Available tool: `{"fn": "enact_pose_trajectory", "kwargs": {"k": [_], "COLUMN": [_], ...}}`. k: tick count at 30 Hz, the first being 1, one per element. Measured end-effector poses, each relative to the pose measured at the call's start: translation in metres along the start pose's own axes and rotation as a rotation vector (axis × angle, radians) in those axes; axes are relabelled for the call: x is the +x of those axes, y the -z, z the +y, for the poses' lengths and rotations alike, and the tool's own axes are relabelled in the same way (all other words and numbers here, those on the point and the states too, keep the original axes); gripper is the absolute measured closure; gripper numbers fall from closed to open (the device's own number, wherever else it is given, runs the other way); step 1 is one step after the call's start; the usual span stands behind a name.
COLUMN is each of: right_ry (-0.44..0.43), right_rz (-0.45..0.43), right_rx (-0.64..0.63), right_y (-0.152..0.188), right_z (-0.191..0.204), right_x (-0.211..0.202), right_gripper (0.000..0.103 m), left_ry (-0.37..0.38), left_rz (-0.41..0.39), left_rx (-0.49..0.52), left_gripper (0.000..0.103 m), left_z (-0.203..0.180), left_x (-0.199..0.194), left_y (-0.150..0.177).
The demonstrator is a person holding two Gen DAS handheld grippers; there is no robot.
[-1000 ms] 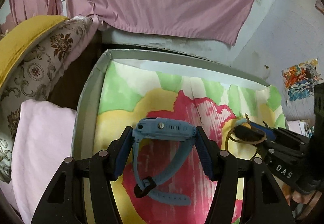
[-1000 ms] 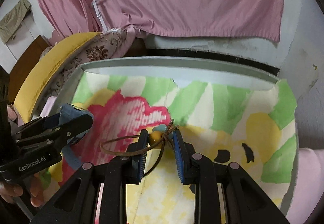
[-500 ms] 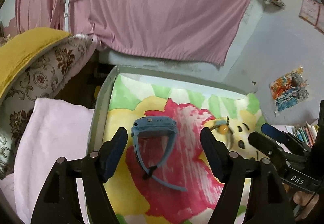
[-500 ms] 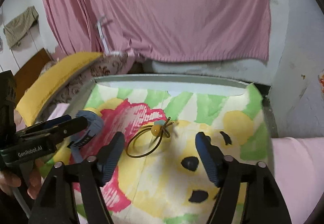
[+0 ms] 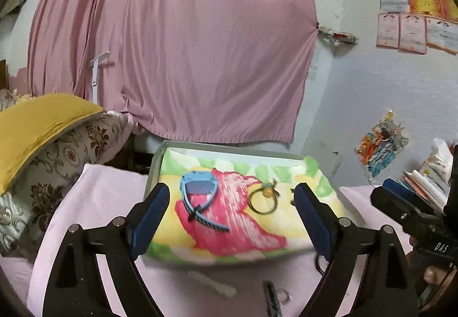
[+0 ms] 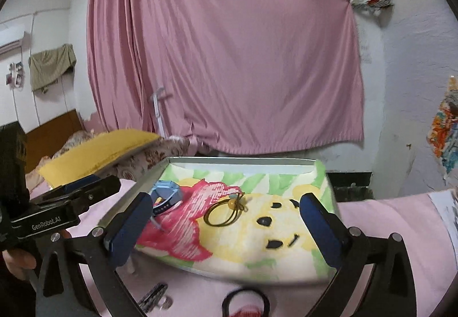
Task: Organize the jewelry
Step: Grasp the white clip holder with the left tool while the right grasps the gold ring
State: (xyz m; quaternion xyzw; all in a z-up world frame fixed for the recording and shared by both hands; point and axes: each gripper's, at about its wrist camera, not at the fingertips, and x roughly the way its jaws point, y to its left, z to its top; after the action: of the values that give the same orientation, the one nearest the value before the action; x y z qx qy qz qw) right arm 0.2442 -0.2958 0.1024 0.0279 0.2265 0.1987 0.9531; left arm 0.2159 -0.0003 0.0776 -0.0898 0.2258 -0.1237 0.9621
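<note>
Notably, both grippers stood clear of the jewelry. The left gripper (image 5: 232, 219) had its blue pads spread wide and its jaws were opening, with nothing pinched; the tray only showed through the gap beyond them. The right gripper (image 6: 226, 231) was likewise widely spread, jaws opening, nothing pressed between the pads.

The blue watch (image 5: 199, 192) lay on the patterned cloth (image 5: 246, 231) lining the grey tray (image 5: 153, 173), toward the tray's left side, its strap trailing toward the near edge over the red flower print. In the right wrist view the blue watch (image 6: 167, 198) sat partly behind the right gripper's left finger. The cord bracelet (image 5: 263, 199), a thin brown loop with a yellow bead, lay just right of the watch and apart from it, on the boundary of the red and yellow print. From the right wrist camera the cord bracelet (image 6: 224, 212) lay near the middle of the tray.

The tray rested on a pink sheet (image 5: 97, 196). On the sheet in front of the tray lay a dark hair tie (image 6: 246, 302) and a small dark item (image 6: 153, 298), blurred, kind not determinable. A pink curtain (image 5: 183, 53) hung behind; a yellow cushion (image 5: 37, 122) sat to the left.
</note>
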Motion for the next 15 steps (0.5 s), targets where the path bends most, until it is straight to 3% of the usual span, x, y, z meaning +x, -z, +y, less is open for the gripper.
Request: {"fn": "enact_pose_trajectory", "kwargs": {"k": [4,8,15], "right_ry": [-0.006,-0.032,-0.019], "right_rz": [-0.019,0.004,0.036], "right_rx": [0.034,0.08,0.084], "right_y": [0.015,0.034,0.059], "right_z": [-0.002,-0.004,0.005], "right_x": [-0.03,-0.058,-0.094], "right_gripper": [0.0,0.0,0.0], "left_ry": [0.015,0.022,0.026], "left_rz": [-0.031,-0.044,-0.051], "left_rx": [-0.001,-0.011,0.008], "left_gripper": [0.018,0.012,0.012], "left_z": [-0.008,-0.016,-0.029], "left_x": [-0.028,-0.053,-0.084], "left_y": [0.02,0.041,0.065]}}
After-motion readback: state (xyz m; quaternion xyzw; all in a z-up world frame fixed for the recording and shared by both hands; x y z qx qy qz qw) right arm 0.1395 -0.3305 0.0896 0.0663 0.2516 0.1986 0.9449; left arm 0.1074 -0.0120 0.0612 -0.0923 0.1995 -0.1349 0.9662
